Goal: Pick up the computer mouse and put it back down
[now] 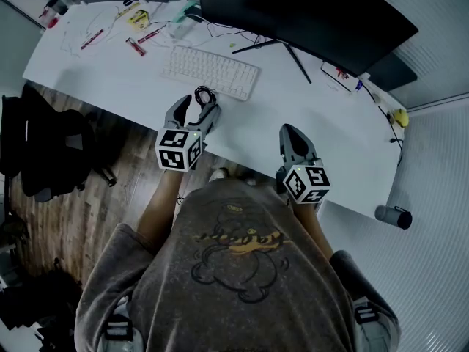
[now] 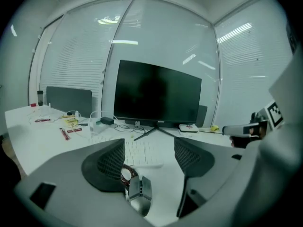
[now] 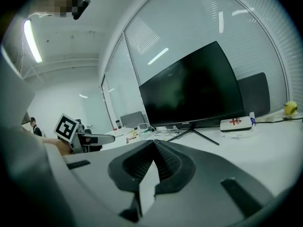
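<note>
Left gripper view shows the small grey computer mouse (image 2: pixel 140 191) with its coiled cable (image 2: pixel 126 173) lying on the white desk (image 2: pixel 164 183) between the wide-apart jaws of the left tool (image 2: pixel 150 151), unclamped; the right tool (image 3: pixel 154 150) has its jaws pressed together.

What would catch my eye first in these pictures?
The big dark monitor at the back of the white desk dominates. In front of the keyboard, the left gripper holds its fingers apart around a computer mouse, while the right gripper beside it has its fingers closed.
</note>
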Demonstrator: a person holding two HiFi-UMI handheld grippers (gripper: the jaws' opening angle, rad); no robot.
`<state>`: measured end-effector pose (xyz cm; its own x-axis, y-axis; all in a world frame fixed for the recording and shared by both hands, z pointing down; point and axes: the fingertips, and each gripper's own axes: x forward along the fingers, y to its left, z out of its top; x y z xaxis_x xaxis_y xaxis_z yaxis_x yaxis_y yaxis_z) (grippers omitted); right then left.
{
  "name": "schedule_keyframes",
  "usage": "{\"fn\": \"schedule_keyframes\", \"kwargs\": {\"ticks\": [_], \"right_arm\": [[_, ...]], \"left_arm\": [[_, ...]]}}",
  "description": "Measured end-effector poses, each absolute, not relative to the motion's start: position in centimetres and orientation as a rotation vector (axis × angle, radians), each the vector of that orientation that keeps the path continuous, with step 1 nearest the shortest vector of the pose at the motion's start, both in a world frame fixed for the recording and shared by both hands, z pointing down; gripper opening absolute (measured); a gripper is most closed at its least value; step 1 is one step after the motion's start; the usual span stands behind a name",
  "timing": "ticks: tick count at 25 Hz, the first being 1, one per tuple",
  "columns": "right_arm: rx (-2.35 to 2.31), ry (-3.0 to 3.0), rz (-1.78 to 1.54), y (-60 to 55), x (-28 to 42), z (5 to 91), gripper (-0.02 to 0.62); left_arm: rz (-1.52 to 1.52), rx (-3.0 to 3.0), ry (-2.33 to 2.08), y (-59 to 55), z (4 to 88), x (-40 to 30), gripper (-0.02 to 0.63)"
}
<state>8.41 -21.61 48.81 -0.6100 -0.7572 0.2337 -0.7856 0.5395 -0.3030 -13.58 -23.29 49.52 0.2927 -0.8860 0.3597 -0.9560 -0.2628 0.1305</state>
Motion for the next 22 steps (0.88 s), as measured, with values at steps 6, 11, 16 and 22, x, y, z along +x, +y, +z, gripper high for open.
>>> {"fn": "schedule_keyframes", "kwargs": {"ticks": [6,11,16,22], "right_arm": [[1.342,-2.717,0.549,-21.1,7.9,47.6,0.006],[1.342,-2.722,0.514,-20.8,7.8,47.1,0.006],[1.345,-2.729,0.499,-20.3,7.5,46.9,0.006],[1.345,-2.744,0.464,-20.1,7.2,46.8,0.006]], "left_arm": [[0.188,2.323,-1.663,-21.0,45.4,-13.2,0.318],[0.13,2.317,-1.714,-19.3,44.1,-13.9,0.253],[0.117,2.304,-1.744,-18.2,44.2,-14.4,0.108],[0.126,2.302,-1.752,-17.5,45.2,-14.7,0.02]]}}
